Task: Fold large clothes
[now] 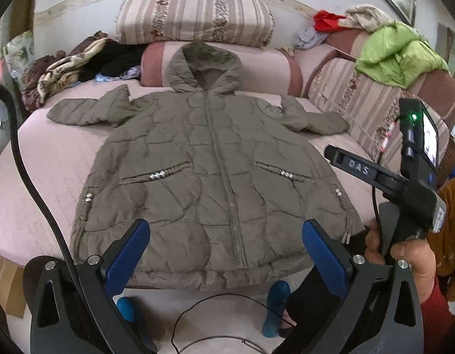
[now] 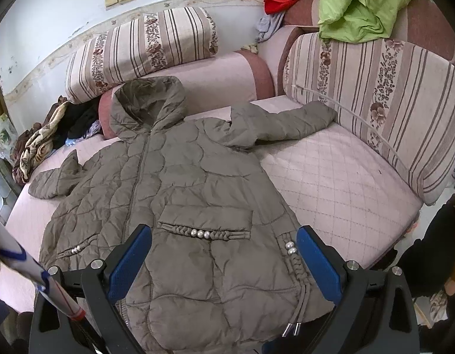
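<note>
Lying flat, zipped, the olive quilted coat (image 1: 209,177) spreads both sleeves.

Bare pink quilted seat (image 2: 339,177) lies open to the right of the coat (image 2: 192,194), hemmed by the striped back cushion (image 2: 374,100). Left: a narrower open strip (image 1: 50,159), bounded by heaped clothes (image 1: 65,70). Behind the hood, a bolster (image 1: 265,67) closes passage.

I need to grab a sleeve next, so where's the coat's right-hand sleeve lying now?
In the right wrist view, that sleeve stretches out to the right across the pink mattress, its cuff reaching the striped cushion.
</note>
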### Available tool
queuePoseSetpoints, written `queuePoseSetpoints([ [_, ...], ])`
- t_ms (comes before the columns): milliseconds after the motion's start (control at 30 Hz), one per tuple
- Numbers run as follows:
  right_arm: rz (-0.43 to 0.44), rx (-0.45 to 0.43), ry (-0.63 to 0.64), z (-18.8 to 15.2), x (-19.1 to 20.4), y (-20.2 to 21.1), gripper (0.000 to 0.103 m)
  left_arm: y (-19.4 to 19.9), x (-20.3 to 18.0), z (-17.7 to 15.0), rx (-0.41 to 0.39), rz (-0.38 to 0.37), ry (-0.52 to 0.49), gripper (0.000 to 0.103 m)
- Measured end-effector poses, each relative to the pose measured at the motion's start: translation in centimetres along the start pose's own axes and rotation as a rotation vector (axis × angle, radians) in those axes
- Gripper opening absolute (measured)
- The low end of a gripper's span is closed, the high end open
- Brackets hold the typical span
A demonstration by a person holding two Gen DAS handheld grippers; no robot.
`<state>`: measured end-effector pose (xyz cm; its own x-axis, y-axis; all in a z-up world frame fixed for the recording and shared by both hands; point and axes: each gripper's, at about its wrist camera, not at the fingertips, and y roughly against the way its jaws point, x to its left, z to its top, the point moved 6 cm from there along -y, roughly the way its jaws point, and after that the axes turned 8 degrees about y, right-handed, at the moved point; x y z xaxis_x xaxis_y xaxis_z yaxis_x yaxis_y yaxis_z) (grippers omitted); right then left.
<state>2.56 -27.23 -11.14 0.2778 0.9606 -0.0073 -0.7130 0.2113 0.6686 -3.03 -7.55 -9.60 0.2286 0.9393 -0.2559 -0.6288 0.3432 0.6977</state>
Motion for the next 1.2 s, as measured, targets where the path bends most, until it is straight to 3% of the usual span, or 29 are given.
queuePoseSetpoints([
  [500, -0.01, 0.029, -0.049, -0.8, -2.0, -1.5, 0.101, -1.3, -2.4, -1.1, 0.062, -0.057, -0.105, 0.103],
  [1200, -0.069, 0.02, -0.072, -2.3, -4.6, -1.8, 0.101, -3.5, -0.1, 0.8, 0.055, 0.093, -0.022, 0.103],
])
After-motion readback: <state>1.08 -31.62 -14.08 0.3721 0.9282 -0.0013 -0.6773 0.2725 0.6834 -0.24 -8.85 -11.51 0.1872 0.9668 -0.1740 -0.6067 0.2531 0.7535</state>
